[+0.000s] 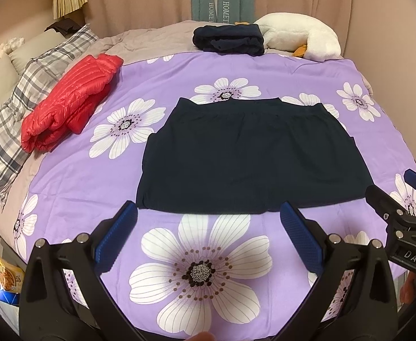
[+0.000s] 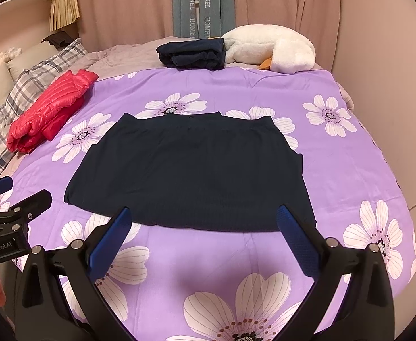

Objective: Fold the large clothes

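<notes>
— While both wrist views face the bed, where do I find the garment?

— I see the dark navy garment [image 1: 253, 156] spread flat on the purple flowered quilt [image 1: 264, 68], at 12 o'clock from my left gripper [image 1: 208, 238]. Its near hem lies just beyond the blue pads [image 1: 115, 241].

— And the tongs?

— Both stand wide and hold nothing. My right gripper [image 2: 205, 244] hovers just short of the hem too.

— Anything else on the bed?

— A red puffer jacket [image 1: 71, 99] at 10 o'clock, a folded dark pile [image 2: 192, 54] at 12, and 1 white plush toy [image 2: 276, 49] touching it.
</notes>
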A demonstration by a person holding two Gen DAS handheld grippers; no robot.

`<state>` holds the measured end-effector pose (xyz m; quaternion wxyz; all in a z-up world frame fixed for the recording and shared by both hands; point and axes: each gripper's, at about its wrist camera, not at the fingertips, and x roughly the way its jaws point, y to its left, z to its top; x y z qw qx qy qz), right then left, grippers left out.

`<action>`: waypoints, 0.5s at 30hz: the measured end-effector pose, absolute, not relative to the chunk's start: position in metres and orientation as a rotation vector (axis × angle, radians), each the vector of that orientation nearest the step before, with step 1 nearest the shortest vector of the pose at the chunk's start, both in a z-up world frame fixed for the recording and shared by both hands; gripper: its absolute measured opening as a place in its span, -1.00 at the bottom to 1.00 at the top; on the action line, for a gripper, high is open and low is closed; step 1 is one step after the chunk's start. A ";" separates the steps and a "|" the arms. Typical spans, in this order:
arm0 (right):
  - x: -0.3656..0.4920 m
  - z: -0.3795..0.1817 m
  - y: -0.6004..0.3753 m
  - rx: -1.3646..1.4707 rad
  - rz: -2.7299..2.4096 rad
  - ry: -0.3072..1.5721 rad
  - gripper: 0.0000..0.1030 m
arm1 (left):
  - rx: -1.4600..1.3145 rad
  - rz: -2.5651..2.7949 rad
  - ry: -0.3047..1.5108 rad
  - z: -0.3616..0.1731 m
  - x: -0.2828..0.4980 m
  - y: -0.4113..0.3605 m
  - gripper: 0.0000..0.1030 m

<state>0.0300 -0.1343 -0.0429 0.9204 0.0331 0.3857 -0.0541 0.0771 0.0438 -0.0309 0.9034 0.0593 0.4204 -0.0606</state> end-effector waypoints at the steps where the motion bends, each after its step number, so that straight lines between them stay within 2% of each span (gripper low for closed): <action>1: 0.030 -0.042 -0.134 0.068 -0.112 0.791 0.97 | 0.123 -0.125 0.869 -0.031 0.077 0.044 0.96; 15: 0.029 -0.041 -0.133 0.071 -0.109 0.789 0.97 | 0.115 -0.114 0.870 -0.030 0.077 0.047 0.96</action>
